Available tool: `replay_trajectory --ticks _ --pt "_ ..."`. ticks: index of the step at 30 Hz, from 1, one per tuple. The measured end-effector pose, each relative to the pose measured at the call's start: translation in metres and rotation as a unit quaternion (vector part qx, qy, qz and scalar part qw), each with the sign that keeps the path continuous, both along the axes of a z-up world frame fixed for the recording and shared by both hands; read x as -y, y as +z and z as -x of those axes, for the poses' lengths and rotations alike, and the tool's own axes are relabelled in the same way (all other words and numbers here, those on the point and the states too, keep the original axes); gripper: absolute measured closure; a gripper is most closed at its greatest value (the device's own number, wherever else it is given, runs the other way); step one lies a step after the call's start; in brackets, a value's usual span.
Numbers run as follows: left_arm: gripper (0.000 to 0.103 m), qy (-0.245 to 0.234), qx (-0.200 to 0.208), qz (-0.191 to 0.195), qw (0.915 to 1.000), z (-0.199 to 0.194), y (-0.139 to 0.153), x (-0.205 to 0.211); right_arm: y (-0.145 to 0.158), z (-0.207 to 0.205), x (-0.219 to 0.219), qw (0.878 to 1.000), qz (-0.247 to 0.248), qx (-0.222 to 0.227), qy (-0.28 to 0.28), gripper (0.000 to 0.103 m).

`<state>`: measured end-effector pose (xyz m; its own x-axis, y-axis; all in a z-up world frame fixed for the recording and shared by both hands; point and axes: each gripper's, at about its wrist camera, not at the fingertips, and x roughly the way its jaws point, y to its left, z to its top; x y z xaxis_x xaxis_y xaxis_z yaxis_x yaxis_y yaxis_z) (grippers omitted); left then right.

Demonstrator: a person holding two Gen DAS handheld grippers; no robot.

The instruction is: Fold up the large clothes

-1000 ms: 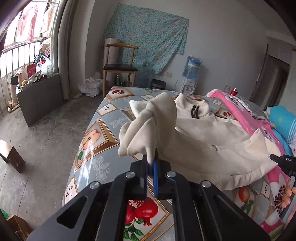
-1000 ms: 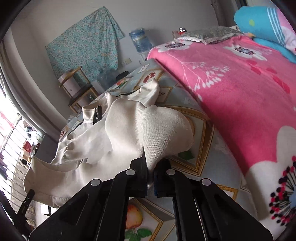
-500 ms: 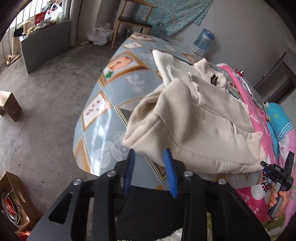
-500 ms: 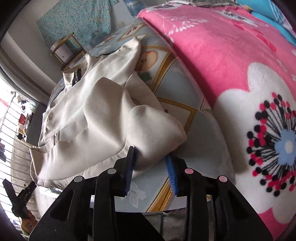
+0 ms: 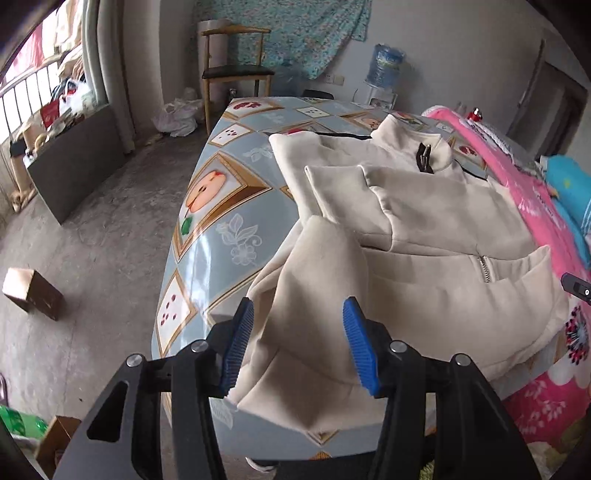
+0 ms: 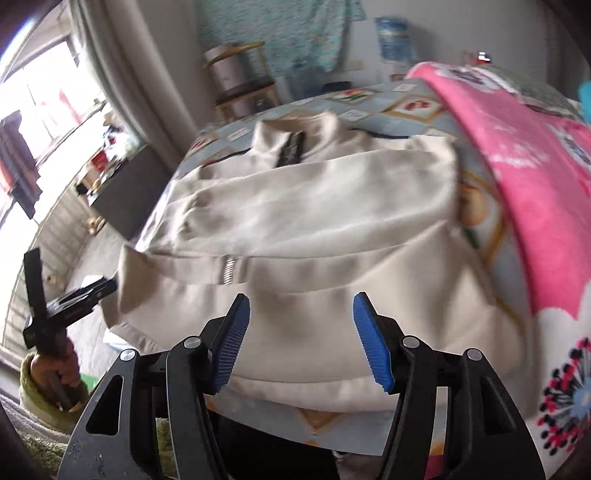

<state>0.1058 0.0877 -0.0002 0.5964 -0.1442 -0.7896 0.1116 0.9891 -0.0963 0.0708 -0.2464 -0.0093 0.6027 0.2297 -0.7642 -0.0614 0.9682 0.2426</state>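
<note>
A: Cream fleece, that is the jacket (image 5: 436,236), spread over the patterned tablecloth (image 5: 218,206), its sleeves folded across the chest and its hem toward the near edge.

B: And around it?

A: A pink flowered blanket (image 6: 535,177) lies along one side, touching the jacket's edge. Behind the table stand a wooden chair (image 5: 232,70) and a water bottle (image 5: 386,68), with a teal cloth (image 5: 295,33) hung on the wall. A cardboard box (image 5: 31,293) sits on the concrete floor, well apart.

B: The claws?

A: The left gripper (image 5: 299,345) is opening; a folded sleeve lies between its blue pads, which do not press it. The right gripper (image 6: 301,341) is opening too, released over the hem.

B: Anything unclear?

A: The right wrist view is blurred. There the left gripper shows from outside, a hand (image 6: 55,373) on its handle, partly cut off. The near table edge is hidden behind both grippers.
</note>
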Motion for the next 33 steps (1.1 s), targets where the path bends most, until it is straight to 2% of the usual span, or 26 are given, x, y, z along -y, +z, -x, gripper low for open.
replay_trajectory --ticks 3,6,8,10,11,13,15,17,21,24,26,28,30,33 --pt "0.054 -0.030 0.011 -0.026 0.9992 -0.012 -0.002 0.016 -0.019 -0.018 -0.037 0.998 0.010 -0.032 0.053 0.048" --pt "0.054 -0.048 0.018 -0.061 0.9968 -0.021 -0.008 0.028 -0.036 -0.031 -0.056 0.995 0.051 -0.054 0.067 0.060" --pt "0.061 -0.051 0.023 -0.066 0.9962 -0.025 -0.011 0.028 -0.044 -0.031 -0.064 0.994 0.065 -0.067 0.064 0.077" --pt "0.079 -0.054 0.023 -0.061 0.9964 -0.028 -0.014 0.026 -0.047 -0.032 -0.064 0.993 0.071 -0.071 0.060 0.097" --pt "0.084 -0.057 0.022 -0.051 0.9968 -0.028 -0.014 0.024 -0.042 -0.029 -0.064 0.994 0.071 -0.061 0.058 0.099" --pt "0.091 -0.055 0.039 -0.033 0.9972 -0.022 -0.007 0.019 -0.020 -0.019 -0.068 0.995 0.087 -0.018 0.049 0.099" --pt "0.092 -0.051 0.073 -0.026 0.9957 -0.011 0.008 0.017 0.005 -0.007 -0.075 0.993 0.105 0.029 0.044 0.099" --pt "0.092 -0.044 0.092 -0.026 0.9944 -0.007 0.016 0.015 0.018 -0.006 -0.080 0.991 0.117 0.059 0.037 0.099" --pt "0.091 -0.039 0.076 -0.027 0.9960 -0.023 0.007 0.016 -0.008 -0.031 -0.081 0.991 0.121 0.050 0.020 0.099" --pt "0.082 -0.032 0.070 -0.043 0.9961 -0.028 0.000 0.016 -0.034 -0.048 -0.077 0.992 0.123 0.033 0.014 0.099" --pt "0.078 -0.017 0.082 -0.046 0.9954 -0.024 0.005 0.009 -0.045 -0.053 -0.076 0.992 0.120 0.023 0.009 0.099" --pt "0.071 -0.001 0.106 -0.040 0.9935 -0.015 0.018 0.000 -0.040 -0.049 -0.077 0.992 0.118 0.033 0.002 0.099" --pt "0.070 0.001 0.129 -0.022 0.9914 -0.005 0.031 -0.006 -0.029 -0.043 -0.077 0.992 0.116 0.057 -0.003 0.099" --pt "0.070 -0.035 0.145 0.011 0.9888 0.004 0.043 0.002 -0.023 -0.040 -0.077 0.990 0.115 0.085 -0.011 0.099"
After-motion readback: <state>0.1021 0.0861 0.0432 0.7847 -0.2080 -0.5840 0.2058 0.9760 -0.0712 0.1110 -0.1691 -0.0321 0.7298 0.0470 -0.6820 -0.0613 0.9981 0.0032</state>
